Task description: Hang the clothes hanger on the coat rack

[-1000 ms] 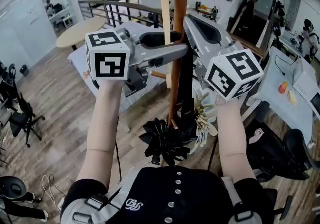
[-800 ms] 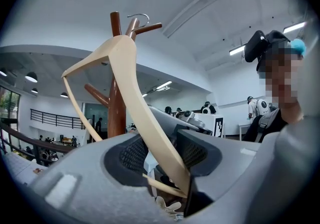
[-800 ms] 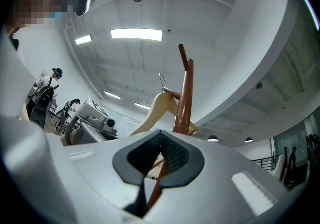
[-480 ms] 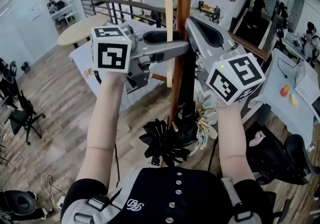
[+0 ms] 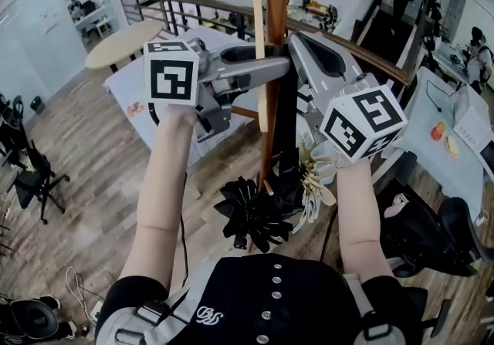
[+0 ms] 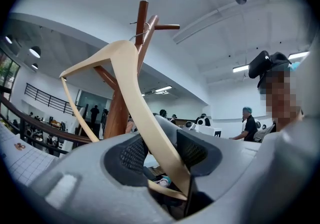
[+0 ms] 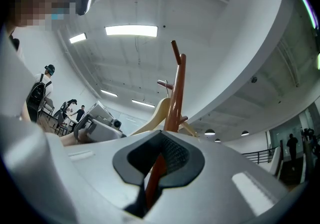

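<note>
A cream wooden hanger (image 6: 125, 62) stands nearly upright, and my left gripper (image 6: 160, 154) is shut on one of its arms. Its thin wire hook (image 6: 141, 29) lies against the upper prongs of the brown coat rack (image 6: 119, 113); whether it rests on one I cannot tell. In the head view the left gripper (image 5: 266, 65) reaches in from the left, holding the hanger (image 5: 257, 19) right beside the rack's pole (image 5: 278, 4). My right gripper (image 5: 297, 41) comes from the right and is shut on that pole (image 7: 175, 92), which runs between its pads (image 7: 172, 155). The hanger (image 7: 157, 113) shows behind the pole.
Black (image 5: 251, 216) and cream (image 5: 316, 177) fan-like bundles sit around the rack's base. A grey table (image 5: 451, 143) stands at the right, office chairs (image 5: 31, 174) at the left, and a railing (image 5: 185, 15) behind. People stand in the background (image 7: 39, 92).
The left gripper has rolled a little about its own line, so its marker cube faces squarer, and the hanger has tipped slightly with it. The right gripper keeps its hold on the pole.
</note>
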A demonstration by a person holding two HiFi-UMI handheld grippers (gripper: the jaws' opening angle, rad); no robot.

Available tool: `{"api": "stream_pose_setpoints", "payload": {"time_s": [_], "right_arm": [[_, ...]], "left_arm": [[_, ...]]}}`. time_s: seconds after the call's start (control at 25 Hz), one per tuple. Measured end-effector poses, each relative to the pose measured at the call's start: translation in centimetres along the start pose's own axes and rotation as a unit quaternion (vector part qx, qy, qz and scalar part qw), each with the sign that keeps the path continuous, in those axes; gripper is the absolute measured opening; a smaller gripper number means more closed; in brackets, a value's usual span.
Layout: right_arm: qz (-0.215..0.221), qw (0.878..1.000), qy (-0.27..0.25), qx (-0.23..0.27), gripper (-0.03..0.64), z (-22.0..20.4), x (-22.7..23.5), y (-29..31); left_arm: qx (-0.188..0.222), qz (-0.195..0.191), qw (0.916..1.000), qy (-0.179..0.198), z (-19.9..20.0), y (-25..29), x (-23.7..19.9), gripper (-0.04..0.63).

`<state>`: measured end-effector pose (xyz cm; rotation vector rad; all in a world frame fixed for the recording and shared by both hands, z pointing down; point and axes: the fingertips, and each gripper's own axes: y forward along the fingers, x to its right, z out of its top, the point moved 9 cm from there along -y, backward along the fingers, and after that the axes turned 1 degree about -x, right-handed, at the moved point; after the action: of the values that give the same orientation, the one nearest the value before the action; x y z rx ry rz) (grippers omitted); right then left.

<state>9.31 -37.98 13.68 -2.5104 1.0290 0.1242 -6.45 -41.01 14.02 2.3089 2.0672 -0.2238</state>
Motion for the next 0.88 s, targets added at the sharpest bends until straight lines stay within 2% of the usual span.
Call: {"api": "stream_pose_setpoints", "payload": {"time_s": [0.08, 0.2, 0.4, 0.72, 0.88], "right_arm": [[-0.004, 1.000, 0.004, -0.003, 0.000, -0.1, 0.0, -0.4], [-0.007, 1.000, 0.005, -0.007, 0.000, -0.3, -0.1, -0.9], [-0.008, 1.000, 0.013, -0.020, 0.000, -1.0, -0.7, -1.5], [-0.007, 0.999, 0.028, -0.025, 0.000, -1.5, -2.0, -2.5], [-0.012, 0.999, 0.040, -0.027, 0.000, -2.1, -2.5, -3.2]], "left_arm": [[0.002, 0.001, 0.9999, -0.012, -0.4, 0.1, 0.0, 0.187], [-0.002, 0.027, 0.9996, -0.004, -1.0, 0.0, 0.0, 0.190], [0.030, 0.008, 0.9989, -0.036, -1.8, -0.2, 0.4, 0.198], [0.031, 0.048, 0.9983, -0.006, -2.1, -0.3, 1.7, 0.207], [0.036, 0.080, 0.9961, 0.006, -2.1, -0.4, 2.1, 0.216]]}}
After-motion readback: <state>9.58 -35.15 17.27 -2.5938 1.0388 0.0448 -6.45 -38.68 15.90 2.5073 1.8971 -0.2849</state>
